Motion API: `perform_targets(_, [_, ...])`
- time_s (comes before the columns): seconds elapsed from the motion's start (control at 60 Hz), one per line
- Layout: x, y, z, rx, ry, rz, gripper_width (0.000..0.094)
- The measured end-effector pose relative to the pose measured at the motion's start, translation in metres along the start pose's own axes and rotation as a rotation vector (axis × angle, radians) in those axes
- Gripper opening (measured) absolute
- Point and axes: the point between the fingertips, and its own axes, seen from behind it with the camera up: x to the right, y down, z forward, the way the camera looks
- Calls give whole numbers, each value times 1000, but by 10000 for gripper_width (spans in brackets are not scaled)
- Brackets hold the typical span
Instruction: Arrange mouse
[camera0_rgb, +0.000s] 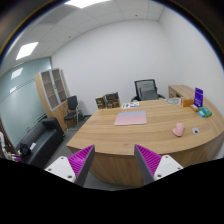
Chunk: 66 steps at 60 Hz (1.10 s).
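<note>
A pink mouse (179, 129) lies on a large wooden table (120, 135), toward its right side. A pink mat (130, 118) lies near the table's middle, left of the mouse. My gripper (114, 160) is open and empty, with its two purple-padded fingers (80, 159) spread wide. It is held off the table's near edge, well short of the mouse, which lies beyond and to the right of the fingers.
A purple object (198, 97) and a small teal item (205, 113) stand at the table's right end. Office chairs (147, 89) stand behind the table. A wooden cabinet (52, 90) and a dark sofa (42, 140) are at the left.
</note>
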Motion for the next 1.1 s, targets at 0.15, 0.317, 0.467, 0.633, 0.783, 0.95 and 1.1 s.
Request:
perform_targets(0.15, [31, 14, -6, 13, 110, -23, 830])
perform_targets(0.317, [90, 18, -5, 5, 207, -20, 828])
perform_targets(0.467, [166, 12, 12, 0, 284, -21, 832])
perform_targets(0.633, [263, 2, 63, 63, 326, -46, 832])
perform_targets(0.783, [341, -2, 133, 50, 317, -47, 831])
perform_targets(0.95, [404, 4, 195, -20, 301, -1, 831])
perform_targets(1.1, [429, 15, 235, -90, 283, 43, 832])
